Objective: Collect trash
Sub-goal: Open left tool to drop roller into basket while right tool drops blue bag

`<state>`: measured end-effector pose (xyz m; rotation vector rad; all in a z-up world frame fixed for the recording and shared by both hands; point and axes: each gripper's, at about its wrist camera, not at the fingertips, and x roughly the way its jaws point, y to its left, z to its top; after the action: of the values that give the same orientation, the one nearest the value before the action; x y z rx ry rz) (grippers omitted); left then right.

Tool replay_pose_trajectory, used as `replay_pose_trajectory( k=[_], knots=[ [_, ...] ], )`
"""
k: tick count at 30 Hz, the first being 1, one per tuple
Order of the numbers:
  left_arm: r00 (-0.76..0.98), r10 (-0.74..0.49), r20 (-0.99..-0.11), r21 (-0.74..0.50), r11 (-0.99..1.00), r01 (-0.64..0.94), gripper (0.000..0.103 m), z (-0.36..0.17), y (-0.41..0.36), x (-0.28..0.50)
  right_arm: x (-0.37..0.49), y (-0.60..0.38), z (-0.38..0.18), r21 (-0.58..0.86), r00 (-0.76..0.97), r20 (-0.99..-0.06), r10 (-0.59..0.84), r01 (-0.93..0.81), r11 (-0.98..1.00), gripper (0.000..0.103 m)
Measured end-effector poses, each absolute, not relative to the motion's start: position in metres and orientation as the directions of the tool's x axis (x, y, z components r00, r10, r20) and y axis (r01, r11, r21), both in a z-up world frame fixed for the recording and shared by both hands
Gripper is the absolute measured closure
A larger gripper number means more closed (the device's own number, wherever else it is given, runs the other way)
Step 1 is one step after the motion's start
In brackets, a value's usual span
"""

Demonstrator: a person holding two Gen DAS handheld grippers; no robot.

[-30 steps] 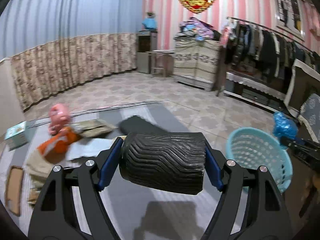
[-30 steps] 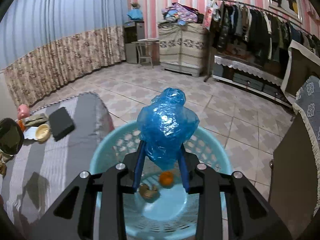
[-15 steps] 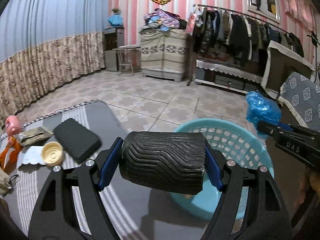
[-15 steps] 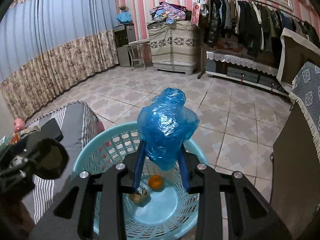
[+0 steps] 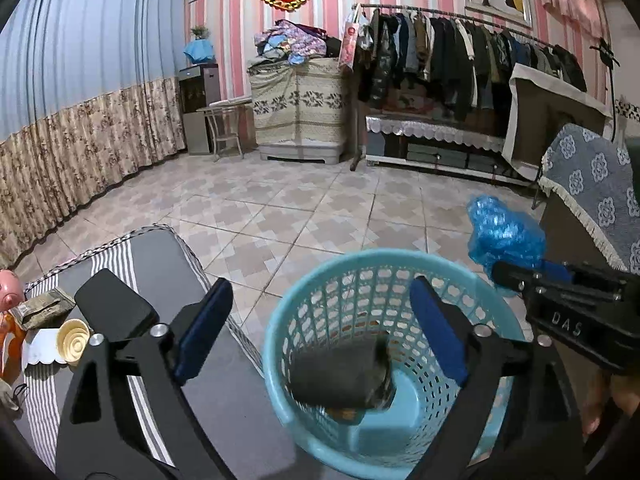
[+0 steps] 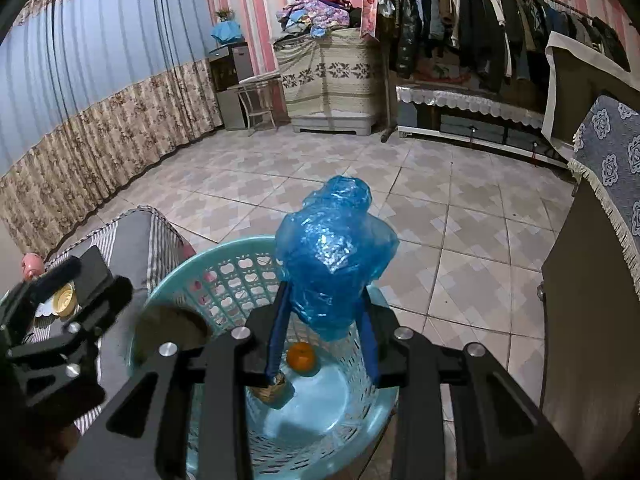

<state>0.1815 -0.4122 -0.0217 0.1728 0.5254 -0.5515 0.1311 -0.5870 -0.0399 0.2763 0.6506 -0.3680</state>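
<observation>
A light blue plastic basket (image 5: 304,292) (image 6: 224,252) stands on the floor beside a grey striped table. My left gripper (image 5: 320,300) hangs over it with its jaws opening and nothing between them. The dark ribbed roll (image 5: 340,376) (image 6: 172,328), blurred, is dropping into the basket, clear of the pads. My right gripper (image 6: 322,292) (image 5: 520,276) is shut on a crumpled blue plastic bag (image 6: 334,256) (image 5: 506,236) above the basket's far rim. An orange (image 6: 301,356) and a brown scrap (image 6: 272,390) lie on the basket's bottom.
On the striped table (image 5: 168,248) at the left lie a black flat case (image 5: 112,308), a cream lid (image 5: 73,336), a greenish packet (image 5: 44,308) and a pink toy (image 5: 8,292). A dark cabinet with a blue cloth (image 6: 592,280) stands right of the basket. Tiled floor (image 5: 304,208) stretches beyond.
My left gripper swung right from the table to above the basket, then opened; the ribbed roll left its pads and falls in. The right gripper kept the blue bag, shifting slightly.
</observation>
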Motion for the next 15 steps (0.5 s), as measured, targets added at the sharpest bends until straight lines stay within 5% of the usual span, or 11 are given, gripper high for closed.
replay_pose_trajectory(
  k=[15],
  knots=[
    [0.811,-0.318,-0.492,0.042,0.921,0.387,0.007,-0.008,-0.338,0.191,0.15,-0.568,-0.048,0.116,0.736,-0.638,-0.226,0.381,0.917,0.071]
  ],
)
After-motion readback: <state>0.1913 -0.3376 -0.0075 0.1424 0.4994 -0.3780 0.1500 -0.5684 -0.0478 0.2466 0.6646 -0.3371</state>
